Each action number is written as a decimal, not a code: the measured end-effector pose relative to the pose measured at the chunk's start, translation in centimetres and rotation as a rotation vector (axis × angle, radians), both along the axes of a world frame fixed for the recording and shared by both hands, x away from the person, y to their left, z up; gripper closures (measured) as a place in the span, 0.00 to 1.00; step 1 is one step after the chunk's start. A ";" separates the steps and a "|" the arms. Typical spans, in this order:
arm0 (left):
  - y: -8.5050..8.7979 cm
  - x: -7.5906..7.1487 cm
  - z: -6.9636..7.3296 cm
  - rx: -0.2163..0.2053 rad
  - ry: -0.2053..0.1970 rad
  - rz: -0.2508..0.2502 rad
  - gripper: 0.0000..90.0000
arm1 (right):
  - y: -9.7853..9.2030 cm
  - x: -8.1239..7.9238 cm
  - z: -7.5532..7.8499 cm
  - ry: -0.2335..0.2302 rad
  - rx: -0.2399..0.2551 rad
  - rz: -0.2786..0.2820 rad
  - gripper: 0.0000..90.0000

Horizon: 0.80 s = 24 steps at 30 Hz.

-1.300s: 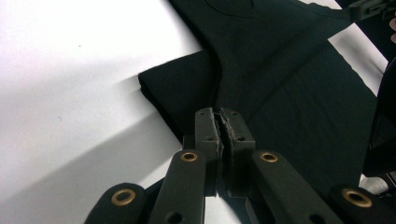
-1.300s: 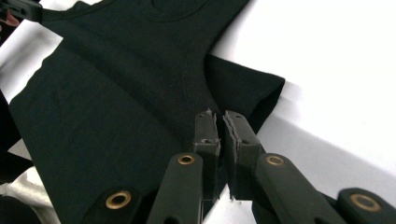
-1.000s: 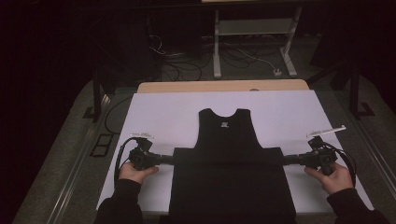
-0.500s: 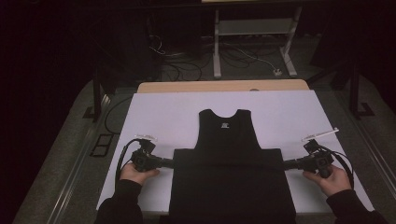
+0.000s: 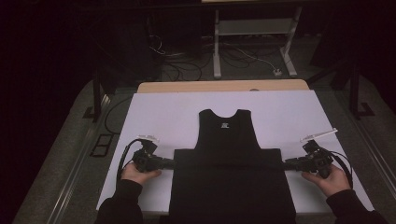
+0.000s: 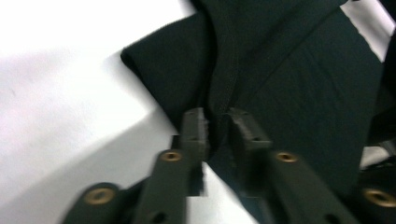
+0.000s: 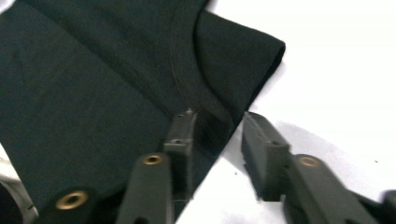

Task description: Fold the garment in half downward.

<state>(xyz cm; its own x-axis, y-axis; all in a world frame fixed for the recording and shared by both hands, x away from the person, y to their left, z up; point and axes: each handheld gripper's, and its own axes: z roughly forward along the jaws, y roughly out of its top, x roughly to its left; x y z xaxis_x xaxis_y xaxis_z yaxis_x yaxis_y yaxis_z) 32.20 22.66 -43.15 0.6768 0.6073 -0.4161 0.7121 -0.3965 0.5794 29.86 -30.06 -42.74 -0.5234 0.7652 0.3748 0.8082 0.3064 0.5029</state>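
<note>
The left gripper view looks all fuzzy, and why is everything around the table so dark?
Left gripper view: the black fabric shirt and left claw are smeared, and the white sheet glares. High view: light falls on the white table cover; the floor behind stays dim. Right gripper view: sharper, a soft shadow beside the right claw.

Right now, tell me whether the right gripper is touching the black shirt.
Cannot tell. In the right gripper view, the right gripper, jaws just opened, straddles the black shirt edge; no plain gap or press shows.
</note>
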 end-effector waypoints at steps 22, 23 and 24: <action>-0.9 -0.1 1.4 0.036 -0.090 0.022 0.12 | 0.6 -0.5 1.5 -0.171 0.002 -0.007 0.01; -1.0 0.0 1.5 0.037 -0.093 0.021 0.10 | 0.6 -0.4 1.6 -0.175 -0.001 -0.002 0.00; -1.1 0.0 1.5 0.042 -0.094 0.021 0.08 | 0.7 -0.4 1.6 -0.175 0.002 -0.003 0.00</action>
